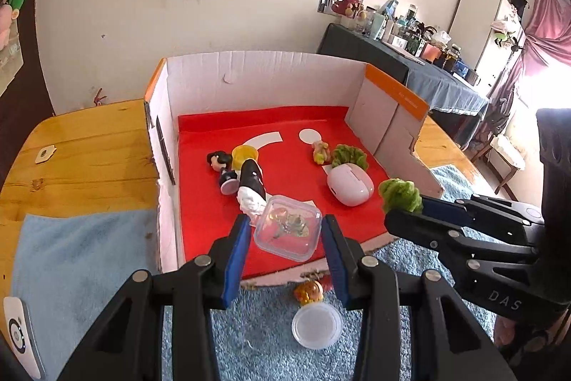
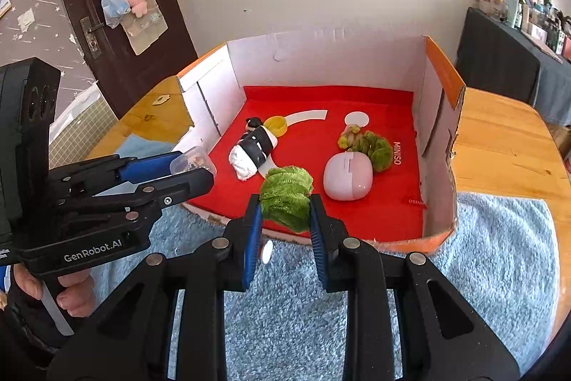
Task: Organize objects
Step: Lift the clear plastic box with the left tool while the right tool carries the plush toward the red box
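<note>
My left gripper (image 1: 285,224) is shut on a small clear plastic box (image 1: 287,229) with a tiny figure inside, held over the front edge of the red-lined cardboard box (image 1: 267,81). My right gripper (image 2: 285,206) is shut on a green fuzzy toy (image 2: 285,197), also held at the box's open front. In the left wrist view the right gripper (image 1: 405,215) and its green toy (image 1: 399,194) sit to the right. In the right wrist view the left gripper (image 2: 192,172) holds the clear box (image 2: 192,161) at the left, with a person's hand on its handle.
Inside the cardboard box (image 2: 321,59) lie a black-and-white plush (image 1: 251,183), a pink egg-shaped case (image 1: 349,185), a second green fuzzy toy (image 1: 349,156), a yellow cup (image 1: 244,154) and small figures. An orange-haired figure (image 1: 308,291) and a clear round lid (image 1: 317,325) rest on the blue towel (image 2: 481,256).
</note>
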A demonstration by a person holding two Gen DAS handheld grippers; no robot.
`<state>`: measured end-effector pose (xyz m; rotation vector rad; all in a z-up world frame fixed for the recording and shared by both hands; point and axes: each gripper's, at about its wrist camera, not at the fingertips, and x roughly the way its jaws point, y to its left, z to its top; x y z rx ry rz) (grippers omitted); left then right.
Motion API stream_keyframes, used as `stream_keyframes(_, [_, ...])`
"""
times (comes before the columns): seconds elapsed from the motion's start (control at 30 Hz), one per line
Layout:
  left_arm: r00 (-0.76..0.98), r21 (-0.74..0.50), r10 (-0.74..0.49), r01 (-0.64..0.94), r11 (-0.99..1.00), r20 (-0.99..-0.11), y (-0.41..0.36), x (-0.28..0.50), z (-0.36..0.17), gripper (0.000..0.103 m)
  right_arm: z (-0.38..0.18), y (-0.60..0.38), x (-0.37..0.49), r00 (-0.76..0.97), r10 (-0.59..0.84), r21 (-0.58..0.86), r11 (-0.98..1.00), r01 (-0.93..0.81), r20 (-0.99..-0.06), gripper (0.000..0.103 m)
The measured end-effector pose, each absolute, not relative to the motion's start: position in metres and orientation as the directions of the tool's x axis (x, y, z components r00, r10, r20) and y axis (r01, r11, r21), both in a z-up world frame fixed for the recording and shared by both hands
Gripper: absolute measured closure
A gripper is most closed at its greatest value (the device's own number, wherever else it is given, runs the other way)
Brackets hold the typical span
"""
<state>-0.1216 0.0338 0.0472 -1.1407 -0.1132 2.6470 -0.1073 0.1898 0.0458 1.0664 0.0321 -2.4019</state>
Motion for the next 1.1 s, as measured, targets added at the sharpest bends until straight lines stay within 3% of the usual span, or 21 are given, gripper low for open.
stream_keyframes(1.1, [-0.555,-0.180,0.255,-0.187,-0.966,-0.792,0.029,-0.161,0.009,0.060,0.007,0.174,-0.157,-0.457,-0.432,0.208,-0.862,0.462,-0.778,0.079])
